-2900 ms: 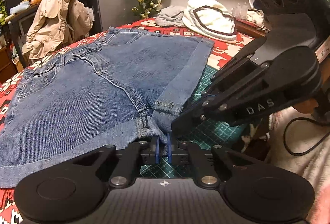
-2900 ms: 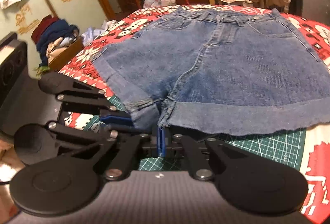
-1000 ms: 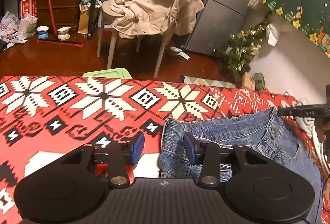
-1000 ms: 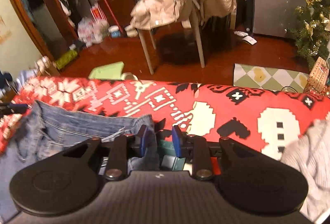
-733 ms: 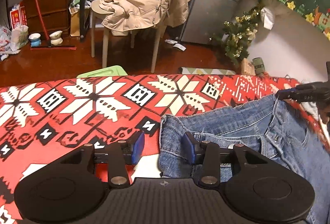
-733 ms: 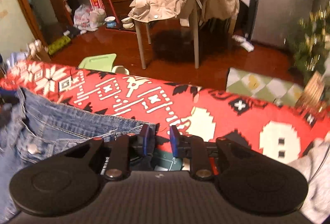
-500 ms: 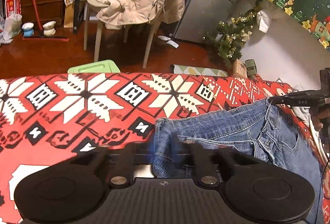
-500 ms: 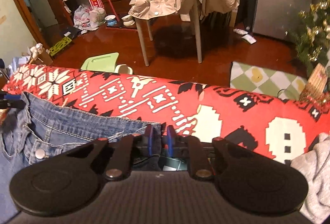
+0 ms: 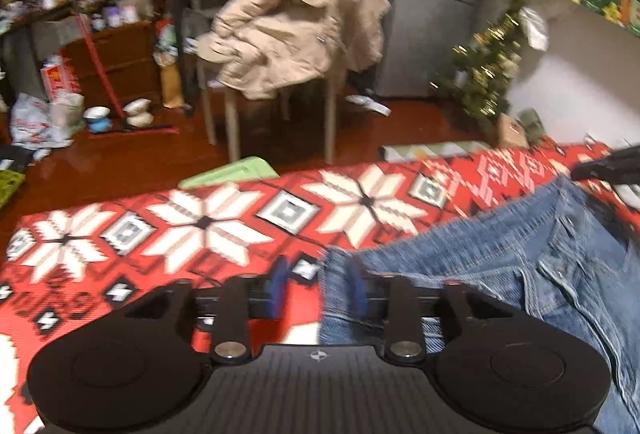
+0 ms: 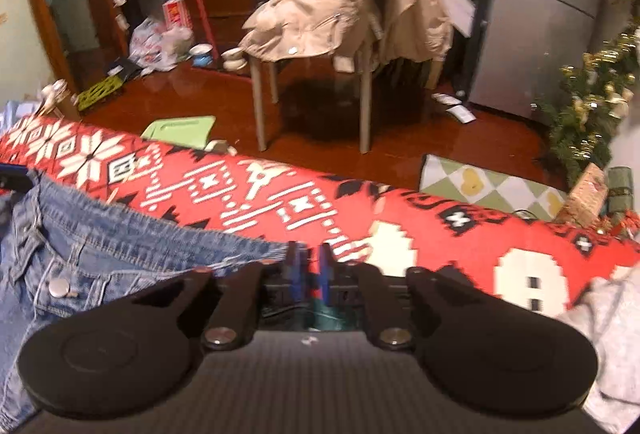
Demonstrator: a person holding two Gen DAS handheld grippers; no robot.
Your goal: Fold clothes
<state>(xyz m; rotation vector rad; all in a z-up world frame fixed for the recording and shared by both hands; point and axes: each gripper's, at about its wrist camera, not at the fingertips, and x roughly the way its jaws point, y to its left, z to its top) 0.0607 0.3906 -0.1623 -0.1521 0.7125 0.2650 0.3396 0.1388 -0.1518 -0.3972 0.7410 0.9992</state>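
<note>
Blue denim shorts lie folded on a red patterned blanket. In the left wrist view my left gripper is open, its blue pads spread, with the shorts' corner edge lying between them. In the right wrist view the shorts stretch to the left, waistband and button showing. My right gripper has its pads a small gap apart, at the shorts' right corner; nothing is pinched between them. The other gripper's tip shows at the right edge of the left view.
The blanket's far edge drops to a red-brown floor. A chair draped with a beige coat stands beyond. A small Christmas tree and a grey fridge are at the right. Grey-white clothing lies at the right.
Both grippers carried the hems across to the waistband side. Half a second ago both were closing on the denim corners; now the left pads have spread wide and the right pads stand slightly apart.
</note>
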